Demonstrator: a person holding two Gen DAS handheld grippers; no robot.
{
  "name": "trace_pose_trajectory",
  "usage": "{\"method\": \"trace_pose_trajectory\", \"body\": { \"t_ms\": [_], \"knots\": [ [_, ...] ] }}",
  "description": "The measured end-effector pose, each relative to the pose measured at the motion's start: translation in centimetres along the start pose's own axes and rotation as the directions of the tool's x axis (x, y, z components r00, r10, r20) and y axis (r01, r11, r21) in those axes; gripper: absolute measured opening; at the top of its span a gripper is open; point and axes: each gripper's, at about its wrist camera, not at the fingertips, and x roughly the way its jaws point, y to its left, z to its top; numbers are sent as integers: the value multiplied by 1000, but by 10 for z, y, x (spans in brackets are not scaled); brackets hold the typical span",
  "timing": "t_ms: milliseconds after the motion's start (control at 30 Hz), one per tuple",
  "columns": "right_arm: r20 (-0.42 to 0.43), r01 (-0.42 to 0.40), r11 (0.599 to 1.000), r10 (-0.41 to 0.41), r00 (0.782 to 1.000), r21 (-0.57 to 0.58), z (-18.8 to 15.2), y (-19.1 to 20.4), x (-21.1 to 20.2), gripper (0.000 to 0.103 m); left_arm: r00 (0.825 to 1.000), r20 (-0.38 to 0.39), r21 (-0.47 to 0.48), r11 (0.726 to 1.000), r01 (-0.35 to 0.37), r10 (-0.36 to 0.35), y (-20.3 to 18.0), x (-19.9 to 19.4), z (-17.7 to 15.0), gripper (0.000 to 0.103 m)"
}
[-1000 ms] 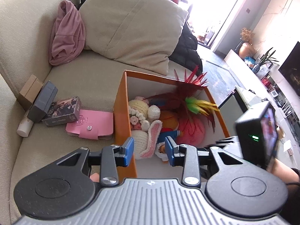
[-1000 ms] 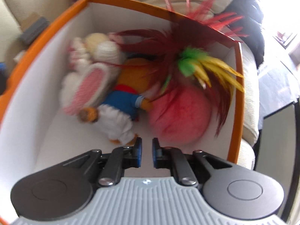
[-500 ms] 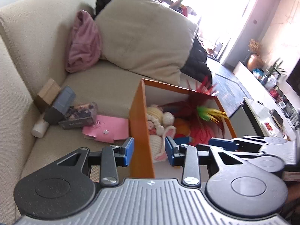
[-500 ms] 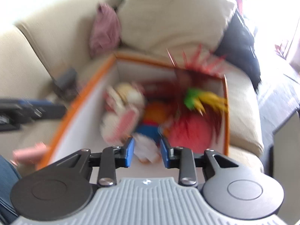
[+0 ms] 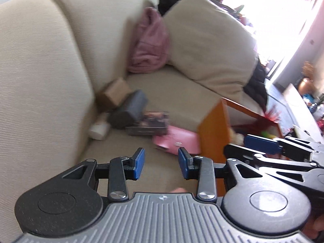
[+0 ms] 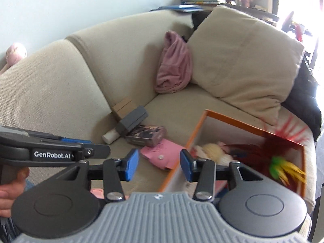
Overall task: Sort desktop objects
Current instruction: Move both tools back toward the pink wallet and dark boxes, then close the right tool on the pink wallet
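Note:
An orange box [image 6: 228,119] [image 5: 212,129] sits on the beige sofa and holds plush toys [image 6: 212,151] and a red feathered toy [image 6: 281,147]. Left of it lie a pink wallet [image 5: 178,141] [image 6: 162,155], a dark printed box [image 5: 149,123] [image 6: 145,134], a grey case [image 5: 129,109] [image 6: 132,120], a brown box [image 5: 115,94] [image 6: 122,107] and a white tube [image 5: 99,129] [image 6: 110,135]. My left gripper [image 5: 161,166] is open and empty above the seat, short of the wallet. My right gripper [image 6: 159,165] is open and empty over the box's left edge.
A large beige cushion [image 6: 243,64] and a pink cloth [image 6: 174,64] lean on the sofa back behind the items. A black garment [image 6: 305,93] lies at the right end. The sofa armrest [image 5: 40,81] rises at the left.
Both grippers have pulled up and back from the orange box and swung left toward the loose items. The right gripper has opened from nearly shut to wide.

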Motion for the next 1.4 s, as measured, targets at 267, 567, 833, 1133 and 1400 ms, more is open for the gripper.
{"method": "trace_pose_trajectory", "body": {
  "t_ms": [267,567,833,1133,1400],
  "knots": [
    [-64,-42,997,38,997,-59,15,30,38,42,999,-11,-116,992,-52,51,58,2,3,41],
    [-164,-44,999,44,985,2,36,34,102,42,995,-14,-108,989,-99,98,77,32,21,41],
    [-243,68,996,-51,969,62,59,9,154,42,998,-28,2,998,-55,56,61,71,40,41],
    [-451,-103,942,-55,891,-319,57,9,166,32,997,-71,198,980,1,13,20,104,35,41],
    [-608,-294,776,-142,781,-558,29,21,192,50,995,-93,178,984,-12,29,22,111,32,41]
  ]
}}
